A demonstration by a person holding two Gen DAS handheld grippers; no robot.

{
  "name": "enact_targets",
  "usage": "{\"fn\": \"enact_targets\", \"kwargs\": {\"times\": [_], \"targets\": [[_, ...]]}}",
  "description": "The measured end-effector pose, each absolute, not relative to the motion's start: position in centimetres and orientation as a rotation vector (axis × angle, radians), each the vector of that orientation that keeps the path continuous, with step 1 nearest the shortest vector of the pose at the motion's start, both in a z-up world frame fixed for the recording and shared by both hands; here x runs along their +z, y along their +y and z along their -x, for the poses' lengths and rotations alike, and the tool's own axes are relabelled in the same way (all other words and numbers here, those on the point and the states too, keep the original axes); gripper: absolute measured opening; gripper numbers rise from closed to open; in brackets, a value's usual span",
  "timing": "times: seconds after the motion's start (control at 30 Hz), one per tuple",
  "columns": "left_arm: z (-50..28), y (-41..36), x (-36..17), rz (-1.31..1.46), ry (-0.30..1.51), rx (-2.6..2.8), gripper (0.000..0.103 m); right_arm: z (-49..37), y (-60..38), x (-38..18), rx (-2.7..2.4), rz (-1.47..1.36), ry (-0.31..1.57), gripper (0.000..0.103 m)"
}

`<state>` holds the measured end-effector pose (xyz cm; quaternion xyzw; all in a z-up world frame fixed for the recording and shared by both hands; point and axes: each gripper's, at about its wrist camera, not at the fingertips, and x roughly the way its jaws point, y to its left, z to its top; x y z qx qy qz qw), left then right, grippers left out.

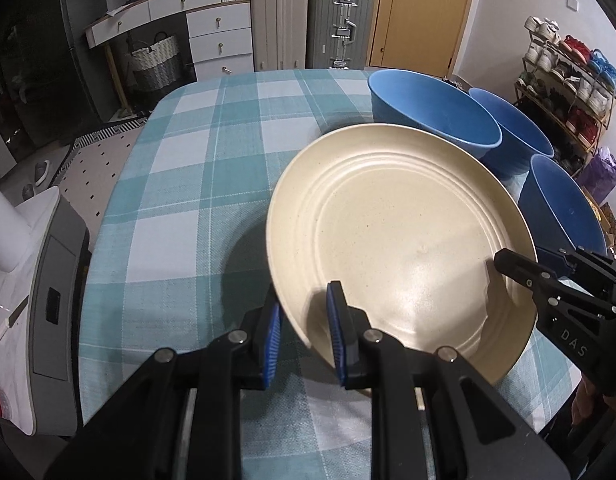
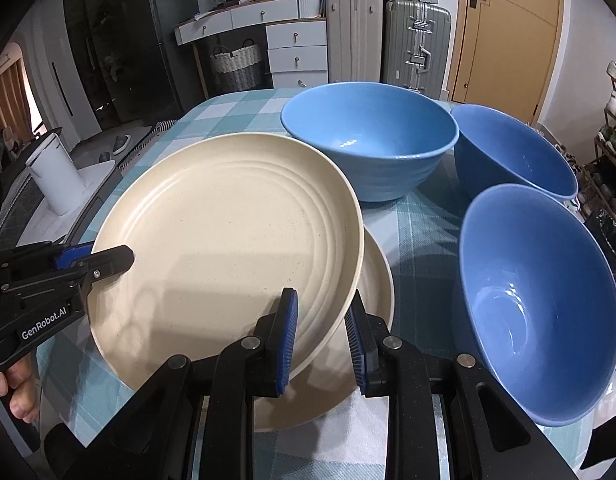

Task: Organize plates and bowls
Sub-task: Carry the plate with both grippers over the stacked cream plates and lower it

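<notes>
Right wrist view: both my grippers, left [image 2: 119,258] and right [image 2: 322,336], clench the upper cream plate [image 2: 227,232] over a second plate [image 2: 378,280]. Three blue bowls [image 2: 372,136] beside it sit empty on the checked tablecloth [image 1: 195,168].

Even indoor light from above; soft glare on cream plate [image 1: 400,240] and blue bowl [image 2: 536,300]; dark shadow beneath plate; strong fisheye bending, black corners; focus sharp.
</notes>
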<state>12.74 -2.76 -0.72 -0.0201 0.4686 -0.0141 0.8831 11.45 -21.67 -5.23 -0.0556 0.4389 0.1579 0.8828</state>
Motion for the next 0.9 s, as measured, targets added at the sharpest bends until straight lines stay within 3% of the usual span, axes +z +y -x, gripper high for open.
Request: {"fn": "enact_targets", "kwargs": {"times": [0.9], "targets": [[-13.2, -5.0, -2.4, -0.009, 0.998, -0.044, 0.021, -11.4, -22.3, -6.9, 0.257, 0.178, 0.916, 0.024]]}}
